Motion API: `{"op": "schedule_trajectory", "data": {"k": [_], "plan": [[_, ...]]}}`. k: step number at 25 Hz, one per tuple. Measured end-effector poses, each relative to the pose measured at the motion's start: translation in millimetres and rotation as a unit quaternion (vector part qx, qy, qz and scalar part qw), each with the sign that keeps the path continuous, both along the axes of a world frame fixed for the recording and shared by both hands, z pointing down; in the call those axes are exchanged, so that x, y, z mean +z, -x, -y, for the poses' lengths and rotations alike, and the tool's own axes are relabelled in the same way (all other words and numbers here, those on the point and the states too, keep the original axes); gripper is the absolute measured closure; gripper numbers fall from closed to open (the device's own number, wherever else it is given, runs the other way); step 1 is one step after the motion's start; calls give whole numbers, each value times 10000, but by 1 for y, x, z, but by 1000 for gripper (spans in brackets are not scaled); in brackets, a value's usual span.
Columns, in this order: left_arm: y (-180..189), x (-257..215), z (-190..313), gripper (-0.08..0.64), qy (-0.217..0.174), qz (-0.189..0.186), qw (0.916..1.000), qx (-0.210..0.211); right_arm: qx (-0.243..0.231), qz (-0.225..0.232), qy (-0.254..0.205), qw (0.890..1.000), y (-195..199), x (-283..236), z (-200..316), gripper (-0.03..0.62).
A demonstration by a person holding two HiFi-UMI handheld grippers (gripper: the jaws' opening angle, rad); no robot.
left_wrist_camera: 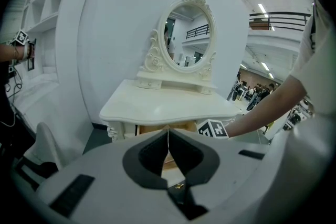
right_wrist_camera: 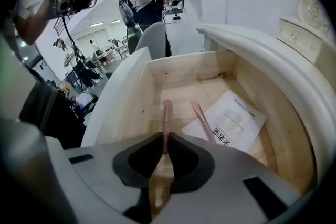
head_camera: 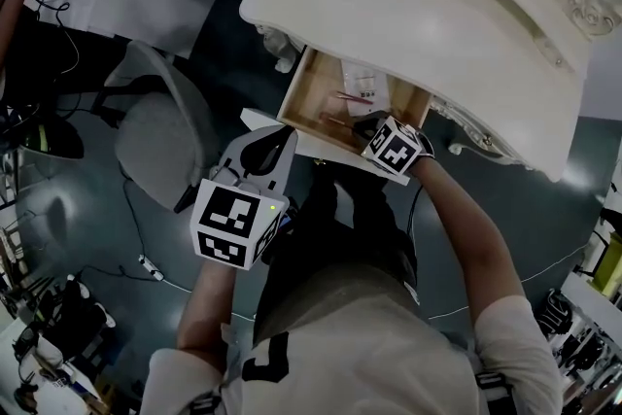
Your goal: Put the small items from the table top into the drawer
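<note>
Right tool sits low inside the open drawer, jaws pinched on a thin pink stick. It is gripped near one end; the rest points ahead, rounded tip just above the wooden floor. Brush or pen, cannot tell which. A second pink stick is already in the drawer, lying partly on a white packet. Left tool is held back short of the tabletop, jaws together, nothing between them.

Handling, by judgement: the stick is light, stiff, smooth and narrow, so it may swivel or slip in the pads. A hold nearer mid-length would steady it. Not fragile; a short drop should do no harm.

Writing: the packet carries dark print, with some characters beside the second stick, too small to read. No brand made out.
</note>
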State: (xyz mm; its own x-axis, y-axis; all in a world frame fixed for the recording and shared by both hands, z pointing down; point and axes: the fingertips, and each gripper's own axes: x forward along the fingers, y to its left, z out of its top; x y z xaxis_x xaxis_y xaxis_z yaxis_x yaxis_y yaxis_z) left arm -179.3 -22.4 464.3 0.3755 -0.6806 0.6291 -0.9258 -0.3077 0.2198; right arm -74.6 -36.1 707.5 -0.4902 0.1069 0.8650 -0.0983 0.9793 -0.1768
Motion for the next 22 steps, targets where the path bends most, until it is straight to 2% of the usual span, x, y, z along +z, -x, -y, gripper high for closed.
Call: {"op": "schedule_trajectory", "data": {"k": [10, 14, 18, 20, 22], "plan": [[3, -2, -5, 503, -6, 50, 10000, 39, 149, -26, -209, 9997, -3, 3, 2, 534], [0, -9, 0, 503, -105, 10, 9999, 134, 430, 120, -359, 9984, -6, -17, 14, 523], [-3, -15, 6, 503, -206, -29, 9995, 226, 1271, 543, -684, 9880, -12, -58, 35, 525], [-7, -19, 10, 503, -262, -54, 9993, 275, 1886, 857, -638, 9762, -18, -84, 44, 525], [-12, -23, 13, 503, -321, -89, 9988, 355, 2498, 1232, -319, 9599, -24, -109, 47, 526]]}}
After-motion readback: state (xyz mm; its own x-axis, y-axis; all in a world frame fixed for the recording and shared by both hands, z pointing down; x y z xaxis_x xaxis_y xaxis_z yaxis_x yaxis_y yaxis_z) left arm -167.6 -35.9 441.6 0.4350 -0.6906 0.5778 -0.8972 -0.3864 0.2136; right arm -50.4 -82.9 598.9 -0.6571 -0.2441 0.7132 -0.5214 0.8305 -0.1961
